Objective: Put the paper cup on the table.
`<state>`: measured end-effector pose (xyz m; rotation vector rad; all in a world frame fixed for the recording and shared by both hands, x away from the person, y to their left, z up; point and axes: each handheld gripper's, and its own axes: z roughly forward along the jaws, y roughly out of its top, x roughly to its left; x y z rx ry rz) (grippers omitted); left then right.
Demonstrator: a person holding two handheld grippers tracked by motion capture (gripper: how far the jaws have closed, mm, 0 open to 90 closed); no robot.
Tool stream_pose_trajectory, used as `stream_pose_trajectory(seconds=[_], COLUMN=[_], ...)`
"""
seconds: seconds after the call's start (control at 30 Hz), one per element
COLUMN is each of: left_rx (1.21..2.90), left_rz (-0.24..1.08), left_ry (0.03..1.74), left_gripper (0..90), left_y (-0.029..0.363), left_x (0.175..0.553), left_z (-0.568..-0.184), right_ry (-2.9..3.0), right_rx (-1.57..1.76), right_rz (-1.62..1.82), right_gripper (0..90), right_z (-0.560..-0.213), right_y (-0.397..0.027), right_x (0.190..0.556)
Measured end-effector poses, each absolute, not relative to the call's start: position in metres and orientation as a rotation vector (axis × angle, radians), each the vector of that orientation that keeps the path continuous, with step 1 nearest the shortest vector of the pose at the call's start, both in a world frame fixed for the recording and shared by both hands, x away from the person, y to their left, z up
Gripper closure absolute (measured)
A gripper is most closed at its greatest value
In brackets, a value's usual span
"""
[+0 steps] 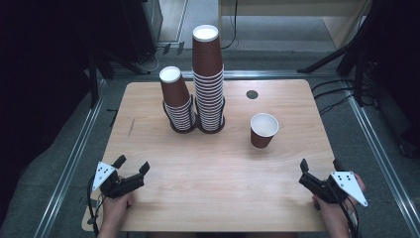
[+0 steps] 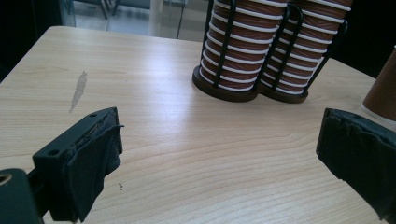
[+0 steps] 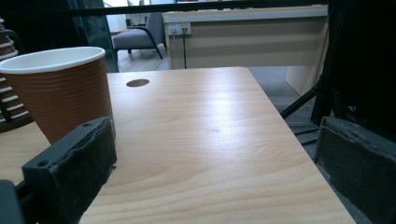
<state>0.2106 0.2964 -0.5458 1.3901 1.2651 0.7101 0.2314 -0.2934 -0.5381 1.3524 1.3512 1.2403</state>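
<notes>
Two stacks of upside-down brown ribbed paper cups stand in black wire holders at the back centre of the wooden table [image 1: 163, 153]: a short stack [image 1: 177, 101] and a taller stack [image 1: 208, 79]. In the left gripper view their bases read as the short stack [image 2: 233, 51] and the tall stack [image 2: 301, 51]. A single brown cup [image 1: 263, 130] stands upright, white inside, right of the stacks; it is near the right gripper's left jaw as the cup [image 3: 60, 91]. My left gripper [image 1: 131, 166] is open at the front left, empty. My right gripper [image 1: 320, 164] is open at the front right, empty.
A dark round hole [image 1: 252, 94] sits in the tabletop behind the lone cup. A grey smear [image 2: 78, 89] marks the wood on the left. Black stands and cables [image 1: 341, 99] lie off the table's right side. Metal rails run along the floor.
</notes>
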Motion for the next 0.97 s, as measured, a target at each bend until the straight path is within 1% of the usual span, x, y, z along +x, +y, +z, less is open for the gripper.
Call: stream_pose_trajectory(seconds=[0.6,0.97], left_rx=[1.393,1.395], left_rz=[0.71,0.706], left_ry=[1.263,1.257], left_gripper=[0.3,0.3], left_y=[0.296,0.296], left_x=[0.21,0.21], left_z=[-0.546,-0.546], right_ry=[1.361,1.384], right_rx=[1.349,1.321], right_rz=[1.227,1.229], right_gripper=[0.0,0.0], right_z=[-0.543,-0.543], right_y=[-0.327,-0.327], right_x=[0.207,0.192])
